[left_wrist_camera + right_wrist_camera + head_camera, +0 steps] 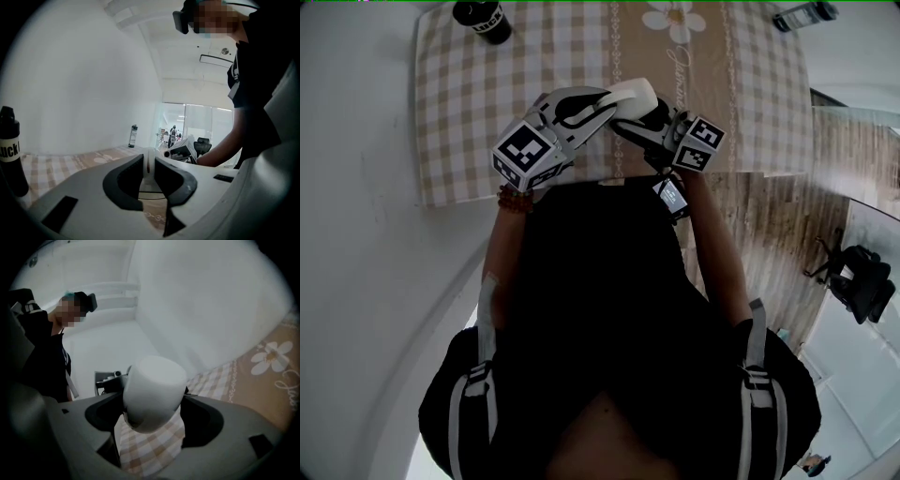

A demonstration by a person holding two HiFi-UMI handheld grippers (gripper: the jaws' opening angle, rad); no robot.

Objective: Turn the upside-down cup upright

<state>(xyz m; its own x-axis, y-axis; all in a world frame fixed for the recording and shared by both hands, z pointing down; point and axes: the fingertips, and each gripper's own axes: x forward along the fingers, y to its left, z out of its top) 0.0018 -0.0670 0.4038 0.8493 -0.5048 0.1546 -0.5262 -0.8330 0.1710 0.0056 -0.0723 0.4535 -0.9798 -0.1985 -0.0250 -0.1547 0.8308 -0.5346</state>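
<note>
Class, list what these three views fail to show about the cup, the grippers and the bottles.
- Mouth of the cup: in the head view, covered by the left gripper and right gripper; in the right gripper view, it faces away.
- Which part of the cup is pinched: the left gripper view shows only a white sliver between the jaws.
- Label of the black bottle: cut by the left gripper view's left edge.
- Print on the far bottle: too small.

The cup (152, 390) is smooth, matt white, ceramic by the look; the checked cloth (478, 103) looks soft and matt; the floor (778, 225) is grainy wood plank.
</note>
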